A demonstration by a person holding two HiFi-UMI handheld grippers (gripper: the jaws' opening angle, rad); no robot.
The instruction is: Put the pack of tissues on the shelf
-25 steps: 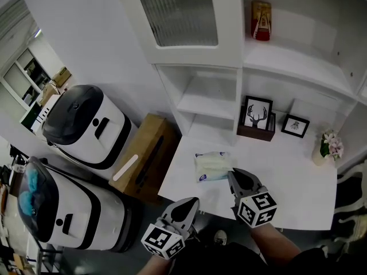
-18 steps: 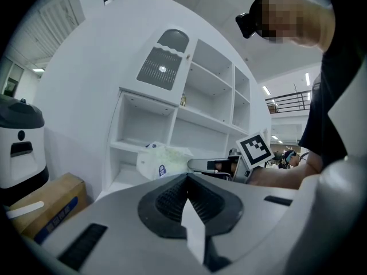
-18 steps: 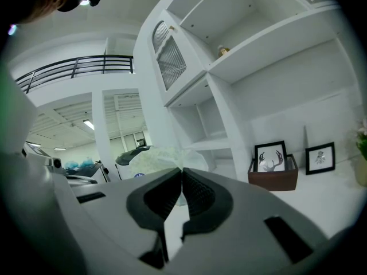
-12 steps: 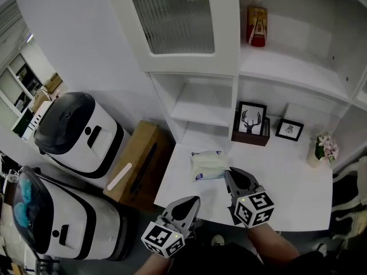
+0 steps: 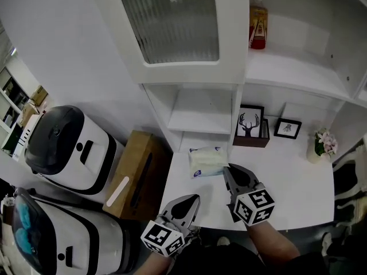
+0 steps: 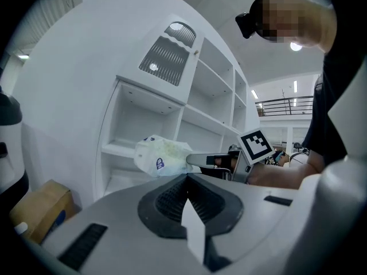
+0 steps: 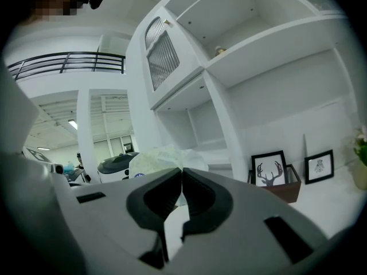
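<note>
The right tool (image 5: 226,169) has its jaws pinched together on the near edge of the soft white plastic pack of tissues with a blue mark (image 5: 207,160). That grip leaves most of the pack sticking out ahead of the tool, so the pack can go into an opening first. In the left gripper view the pack hangs clear of the white surface (image 5: 298,182) rather than resting on it. The pack is left of and nearer than the black-framed deer picture (image 5: 250,121), just in front of the open white shelf compartment (image 5: 200,110) to that picture's left. That compartment looks like the intended spot, so I judge the carry close to its end and the placing not yet made. The left tool (image 5: 190,202) is pressed shut with nothing in it. It hangs at the front edge of the surface, well down and left of the deer picture, probably to stay out of the way. The deer picture stands in a low dark brown wooden tray (image 5: 248,140), and I see nothing else in the tray. The compartment left of the picture is bare, both on its board and below it. On the higher shelf above the picture stands a single bottle with a red label (image 5: 258,22). Far to the picture's left, on the floor, a brown cardboard box (image 5: 140,171) is closed, so its contents cannot be seen.
</note>
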